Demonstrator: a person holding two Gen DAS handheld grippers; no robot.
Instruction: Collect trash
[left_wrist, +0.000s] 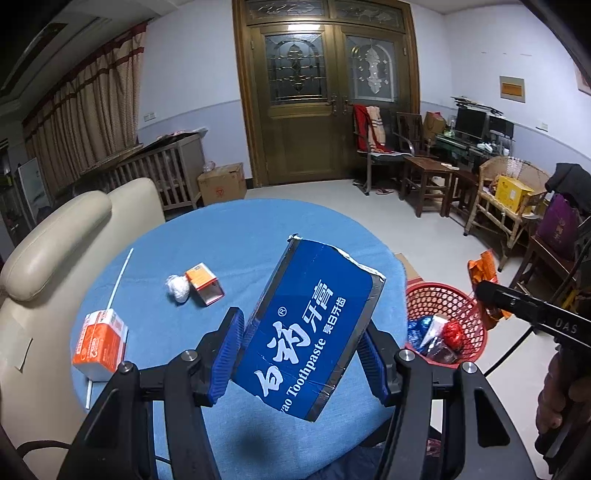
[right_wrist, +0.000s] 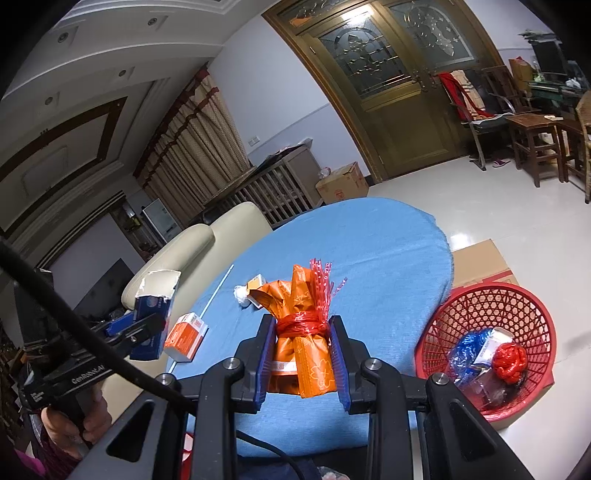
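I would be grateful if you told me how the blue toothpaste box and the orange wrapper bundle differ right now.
The toothpaste box is a stiff blue carton with a torn end; the wrapper bundle is soft orange plastic tied with red string. The box sits tilted in the left gripper; the bundle stands upright in the right gripper. Both are held above the blue table.

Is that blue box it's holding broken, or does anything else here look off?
Yes, the blue toothpaste box clamped in the left gripper is damaged: its top end is torn open with a ragged white edge, and it sits tilted between the pads. A thin white stick also lies loose on the blue tablecloth.
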